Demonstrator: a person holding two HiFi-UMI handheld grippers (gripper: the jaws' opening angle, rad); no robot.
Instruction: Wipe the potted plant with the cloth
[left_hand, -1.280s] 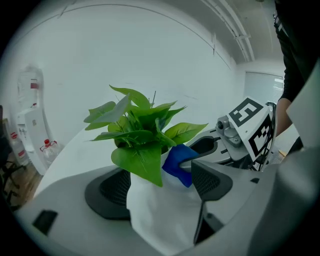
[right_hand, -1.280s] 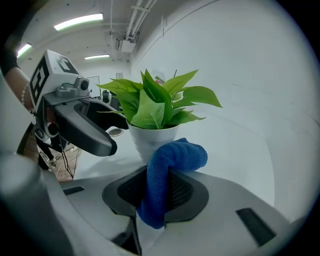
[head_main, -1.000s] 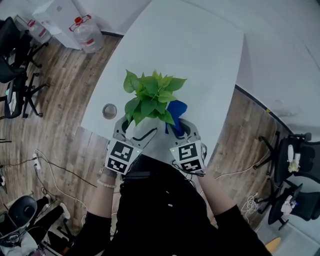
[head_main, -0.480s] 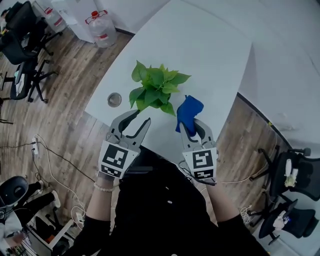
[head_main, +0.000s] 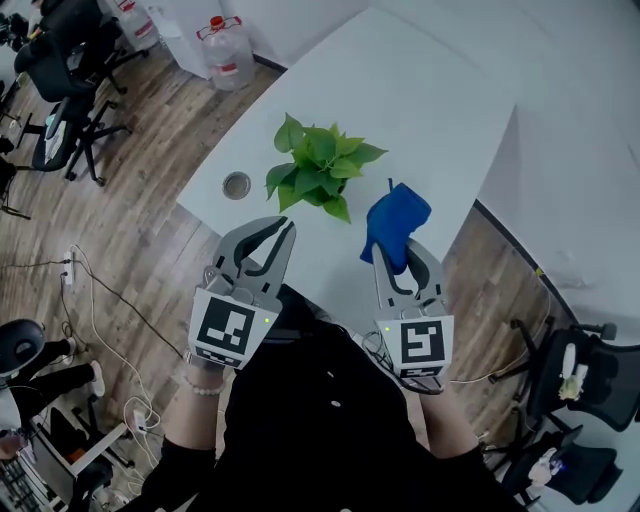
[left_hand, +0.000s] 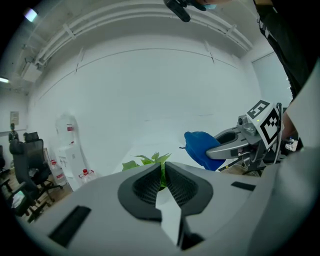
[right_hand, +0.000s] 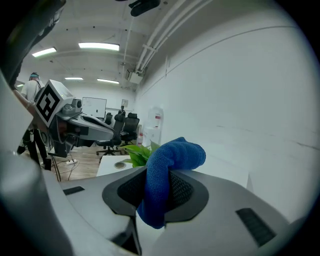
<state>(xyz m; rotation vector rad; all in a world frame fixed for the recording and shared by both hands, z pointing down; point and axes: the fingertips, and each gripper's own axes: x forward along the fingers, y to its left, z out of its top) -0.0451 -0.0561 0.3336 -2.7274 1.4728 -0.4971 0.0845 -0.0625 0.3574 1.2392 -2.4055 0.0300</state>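
The potted plant (head_main: 320, 165) stands near the white table's (head_main: 430, 110) front edge, its pot hidden under the green leaves. My left gripper (head_main: 284, 227) hovers in front of it, raised off the table. Its jaws are closing and stand almost together with nothing between them (left_hand: 163, 167). The plant's leaves (left_hand: 150, 161) show just beyond the pads. My right gripper (head_main: 398, 250) is shut on a blue cloth (head_main: 395, 222), held up to the right of the plant. The cloth (right_hand: 167, 165) bulges out over the pads, with the plant (right_hand: 137, 152) behind it.
A round metal grommet (head_main: 237, 185) sits in the table left of the plant. Water bottles (head_main: 225, 50) stand on the wood floor at the far left. Office chairs (head_main: 60, 120) are on the left and at the lower right (head_main: 580, 380). Cables (head_main: 100, 310) lie on the floor.
Both grippers have lifted away from the plant's base. The left jaws, wide open beside the pot a second ago, have come almost together. The cloth rose in the right gripper.
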